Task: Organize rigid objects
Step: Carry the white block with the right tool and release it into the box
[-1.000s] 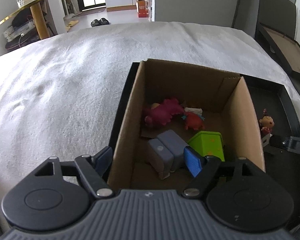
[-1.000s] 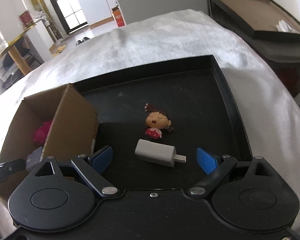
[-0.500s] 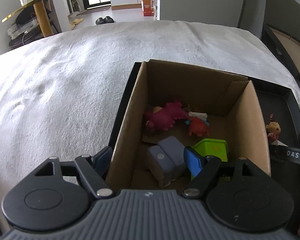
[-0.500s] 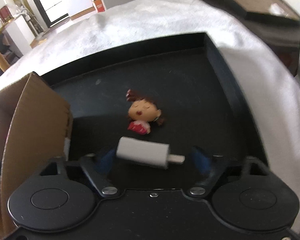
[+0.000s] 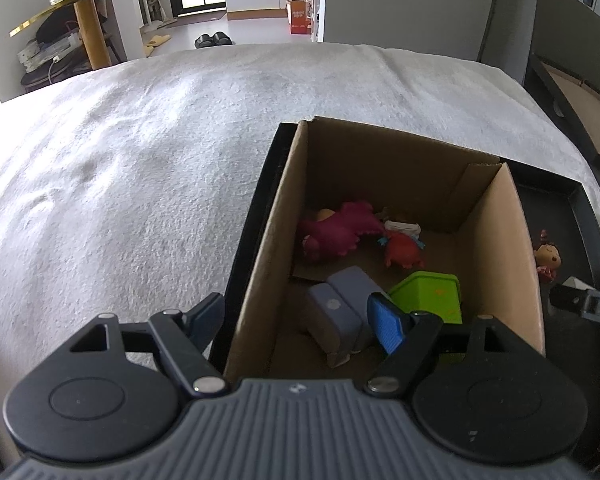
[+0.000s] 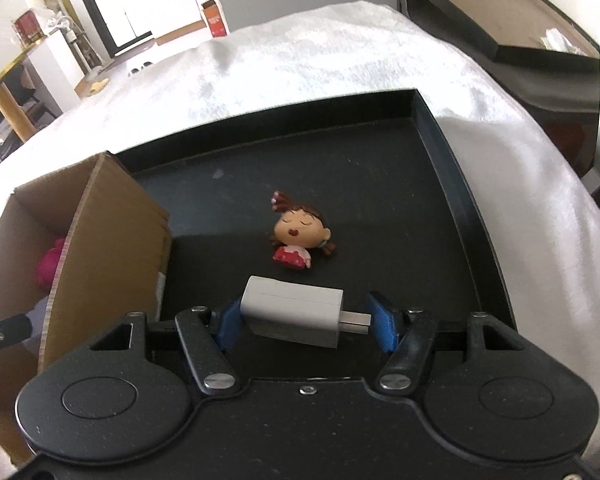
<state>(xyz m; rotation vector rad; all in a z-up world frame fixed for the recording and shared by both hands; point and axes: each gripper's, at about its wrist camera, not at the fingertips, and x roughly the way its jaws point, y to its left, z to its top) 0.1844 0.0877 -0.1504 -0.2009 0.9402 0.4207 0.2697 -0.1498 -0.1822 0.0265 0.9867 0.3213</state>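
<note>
**Charger bridged end to end by the right tool**

While the left tool (image 5: 296, 320) hangs wide over the near wall of the cardboard box (image 5: 496, 240), holding nothing, the right tool (image 6: 304, 322) has just been closing around the white USB charger (image 6: 292, 316). That charger lies crosswise directly between its pads, long axis running pad to pad, prongs toward the right pad, on the black tray (image 6: 456, 184). Both ends look touched, so it is likely gripped lengthwise. Just beyond lies the doll figurine (image 6: 300, 236); the box stands left of the tool.
</note>
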